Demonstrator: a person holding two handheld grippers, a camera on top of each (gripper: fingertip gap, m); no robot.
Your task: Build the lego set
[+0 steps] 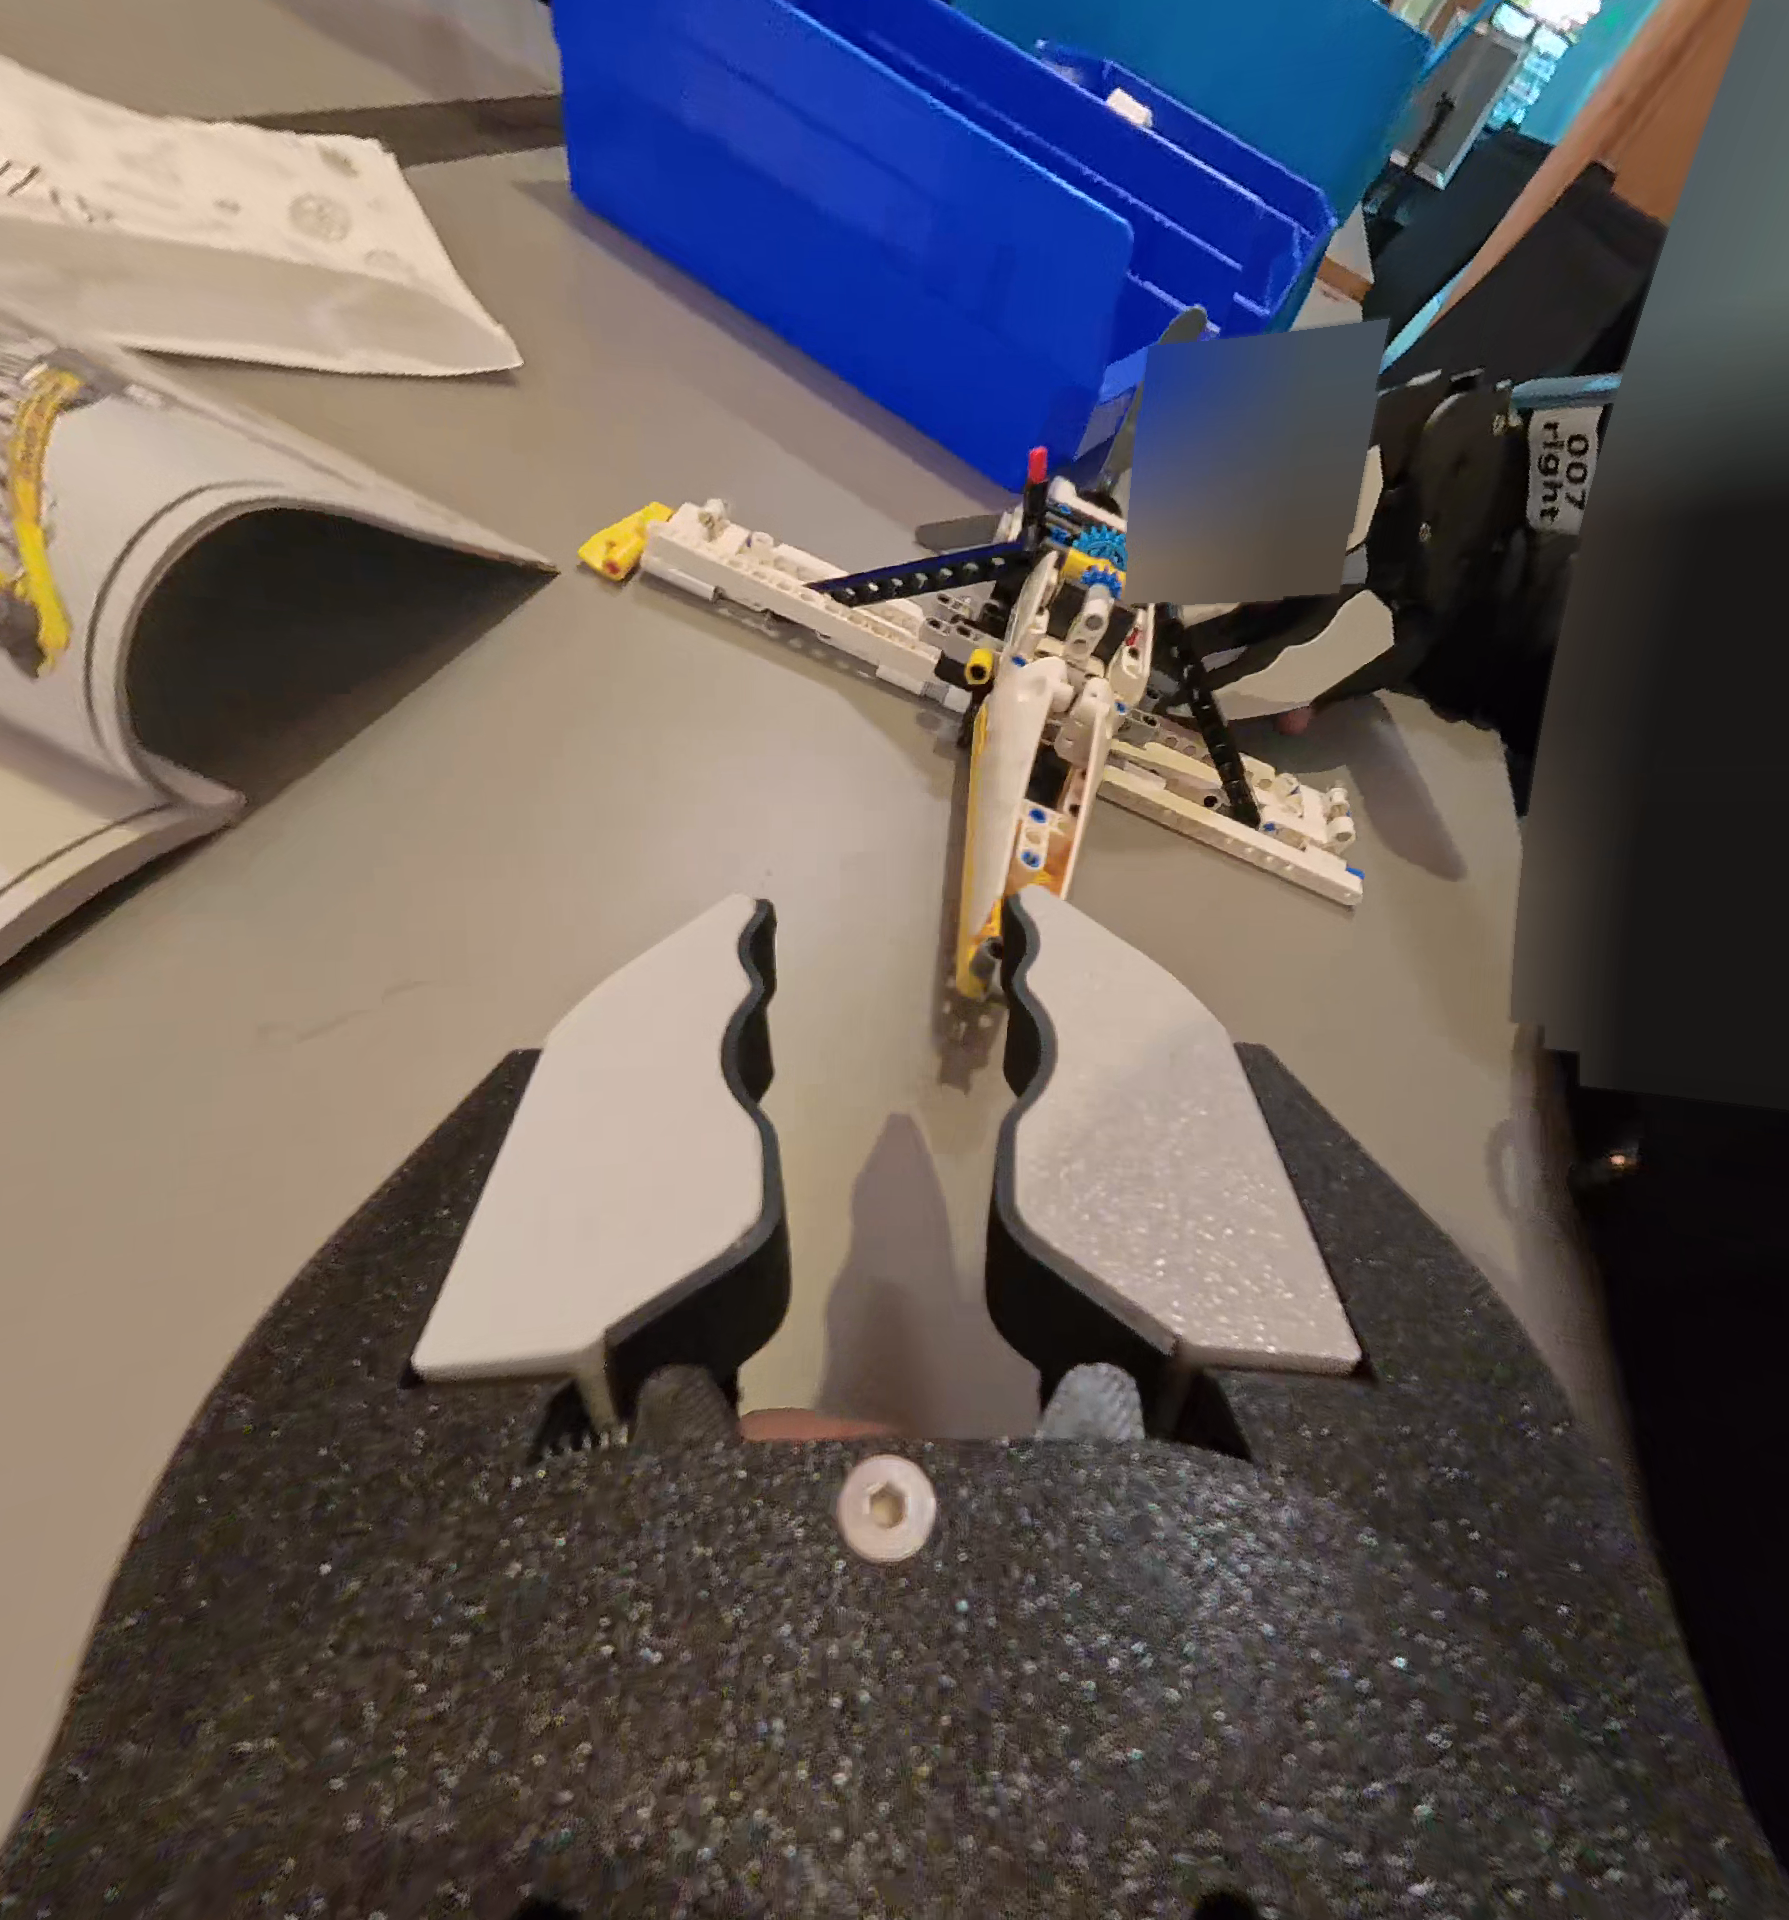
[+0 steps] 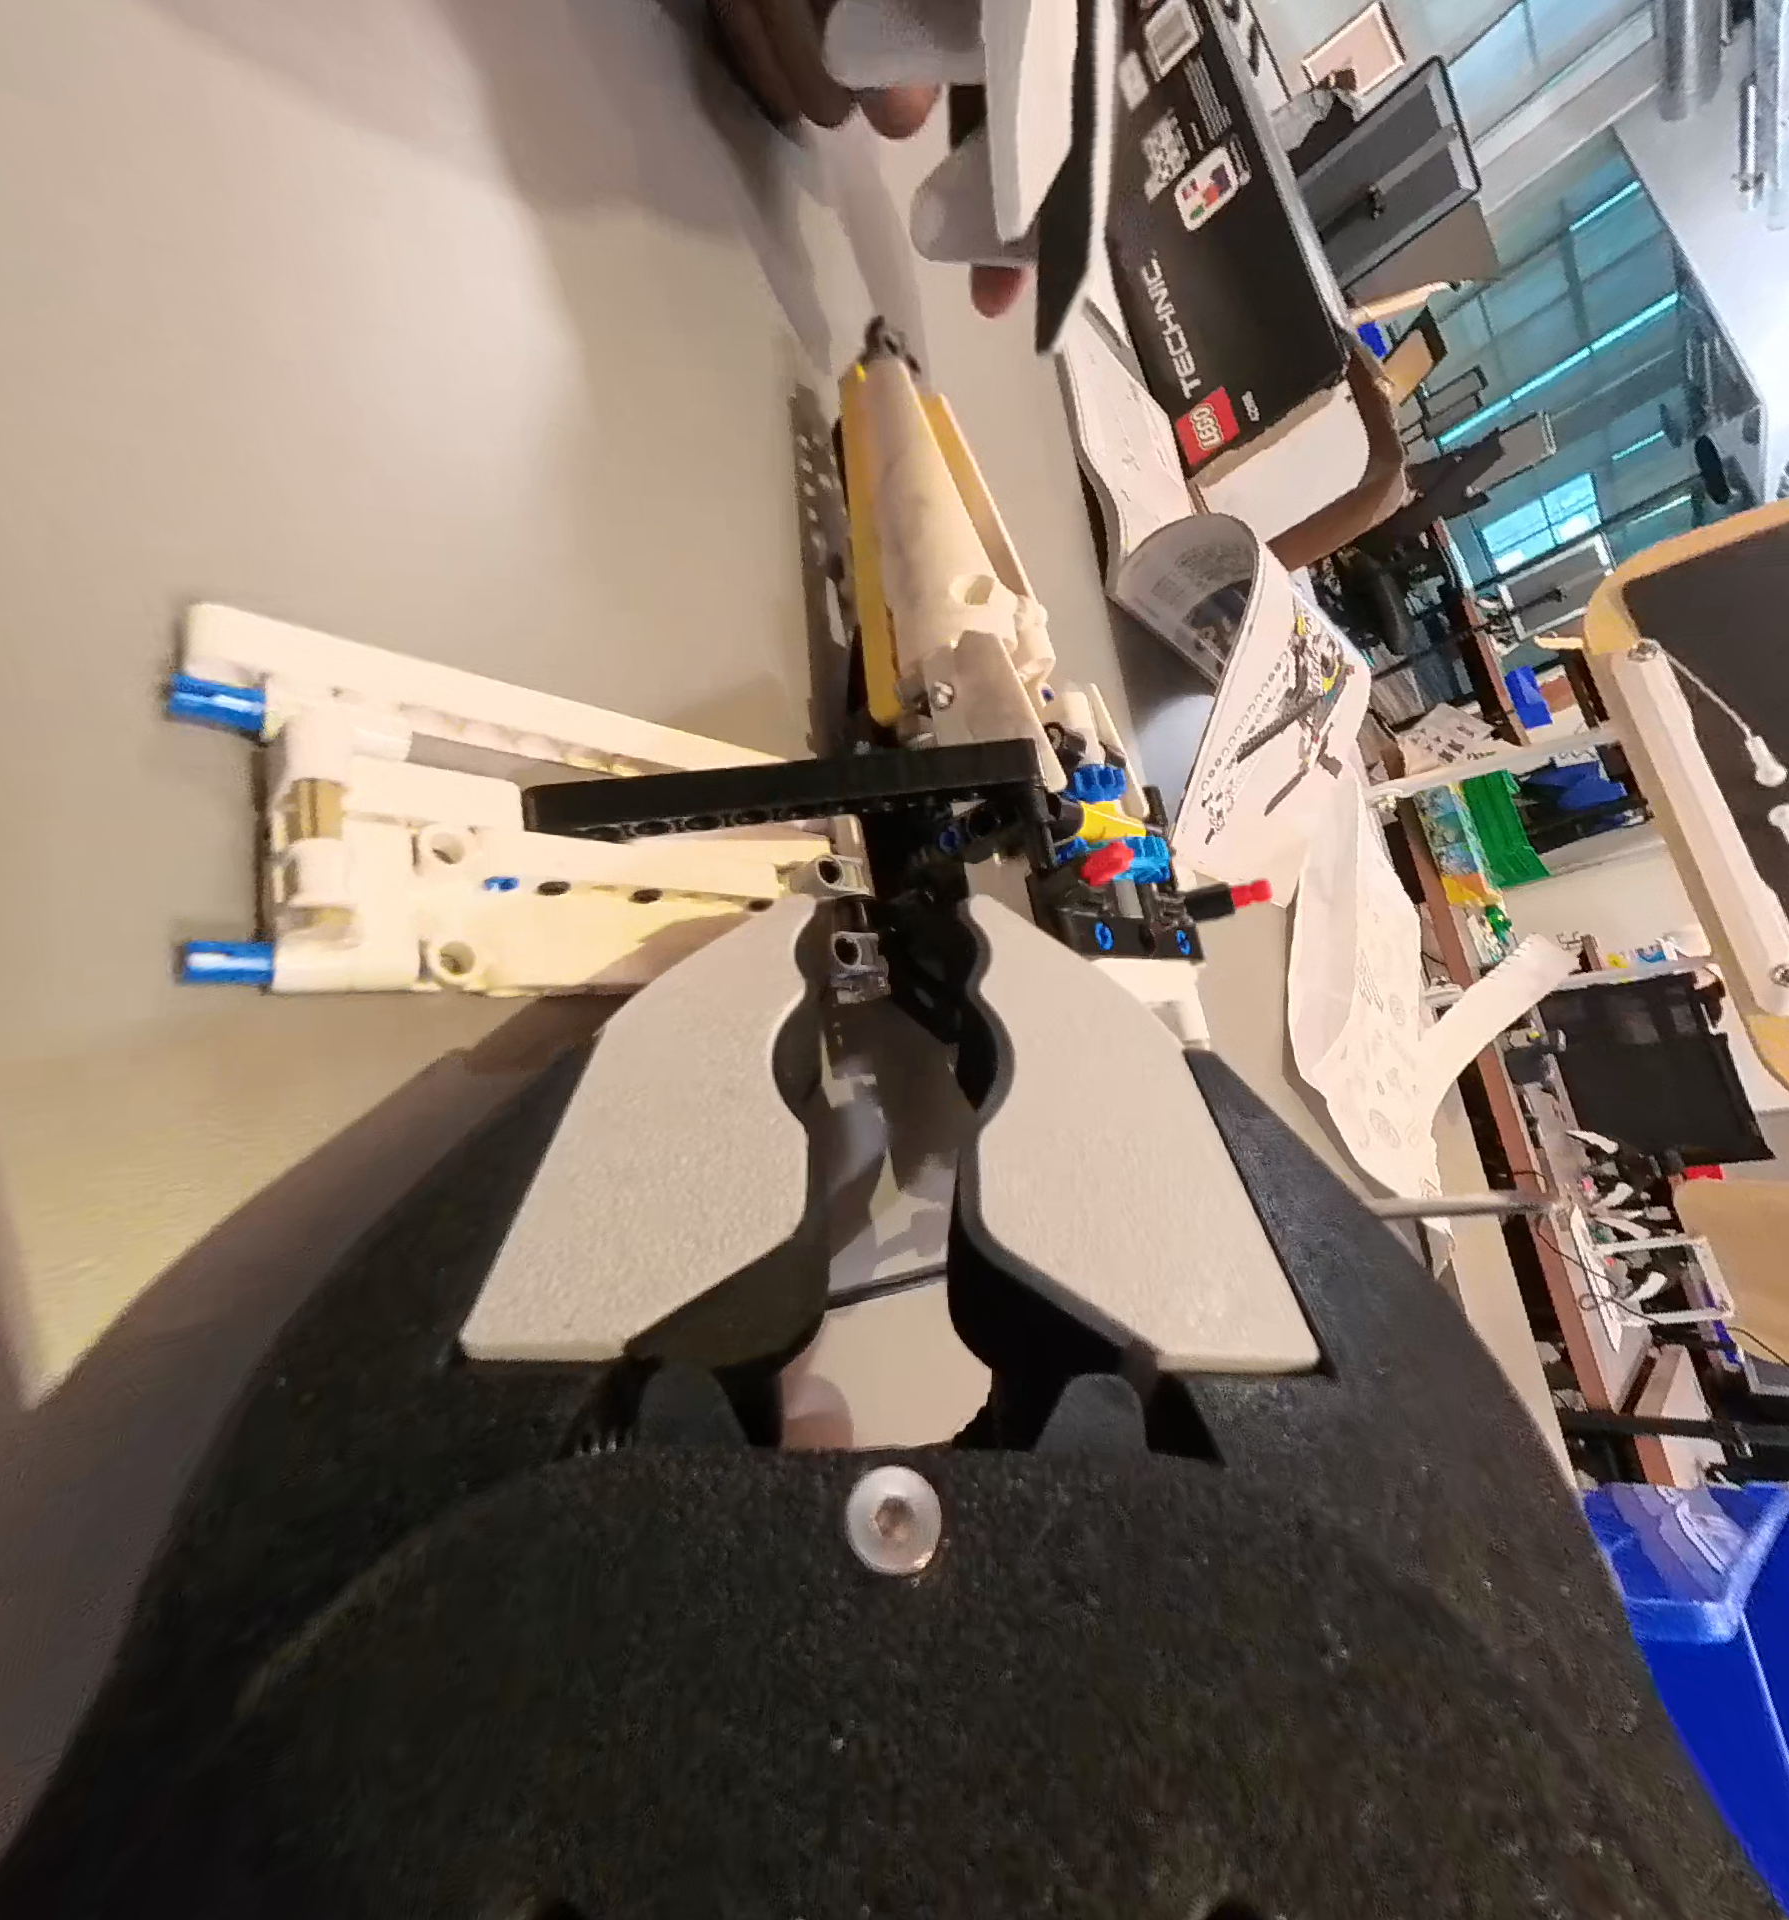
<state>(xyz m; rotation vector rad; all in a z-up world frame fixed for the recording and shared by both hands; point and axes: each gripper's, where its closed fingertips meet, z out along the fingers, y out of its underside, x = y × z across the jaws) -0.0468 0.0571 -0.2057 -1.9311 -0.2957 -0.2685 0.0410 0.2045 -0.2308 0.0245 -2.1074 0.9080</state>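
Observation:
A white, yellow and black brick-built plane model (image 1: 1025, 727) lies on the grey table (image 1: 557, 779). My left gripper (image 1: 885, 935) is open. The model's yellow tail tip (image 1: 978, 956) lies against the right fingertip (image 1: 1035, 966), and the left fingertip stands well clear of it. In the right wrist view my right gripper (image 2: 900, 935) is shut on the black and grey front part (image 2: 900, 956) of the model (image 2: 921, 540), beside its blue gears and red pin. The right gripper's black body also shows in the left wrist view (image 1: 1441, 499), and the left gripper shows in the right wrist view (image 2: 1025, 135).
A blue bin (image 1: 848, 208) stands behind the model. An open instruction booklet (image 1: 59, 520) and a paper sheet (image 1: 194, 229) lie at the left. In the right wrist view a black product box (image 2: 1222, 260) and the booklet (image 2: 1274, 707) lie beyond the model. Spacing between my two grippers at the tips: around 20 cm.

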